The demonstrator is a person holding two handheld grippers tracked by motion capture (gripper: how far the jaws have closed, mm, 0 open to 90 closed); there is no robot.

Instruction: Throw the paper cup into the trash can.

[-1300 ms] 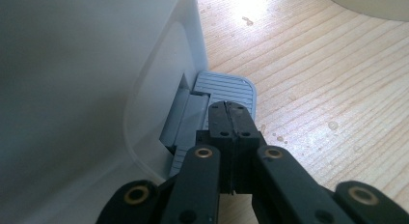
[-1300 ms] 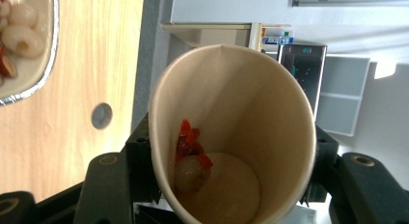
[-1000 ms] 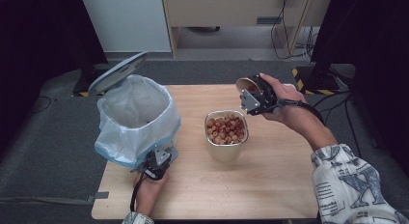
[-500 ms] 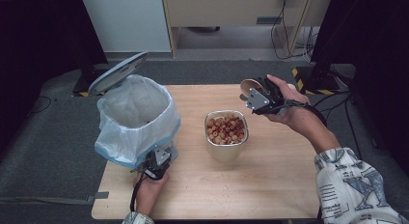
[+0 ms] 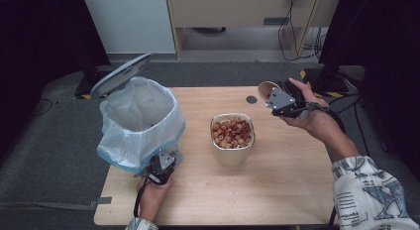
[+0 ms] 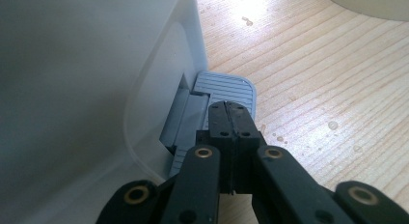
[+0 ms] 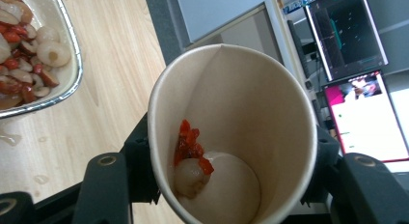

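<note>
I am keeping the left tool (image 5: 159, 166) pressed on the grey pedal (image 6: 225, 91) at the foot of the bin (image 5: 141, 122), at the near left of the desk (image 5: 277, 190). Its jaws are closed together with nothing between them, tips bearing down on the ribbed pedal. I judge this is propping the lid (image 5: 120, 72) up, so the bag-lined mouth is standing open for waste.

Farther off, the metal container (image 5: 232, 139) of red and pale fruit pieces is sitting at mid-desk.

Farthest, at the right edge, I am gripping the paper cup (image 7: 231, 137) in the right tool (image 5: 280, 98), jaws clamping its sides. The cup is lying tipped, long axis near level, mouth pointing left toward the bin. A few scraps (image 7: 190, 159) are clinging inside, presumably for dumping.
</note>
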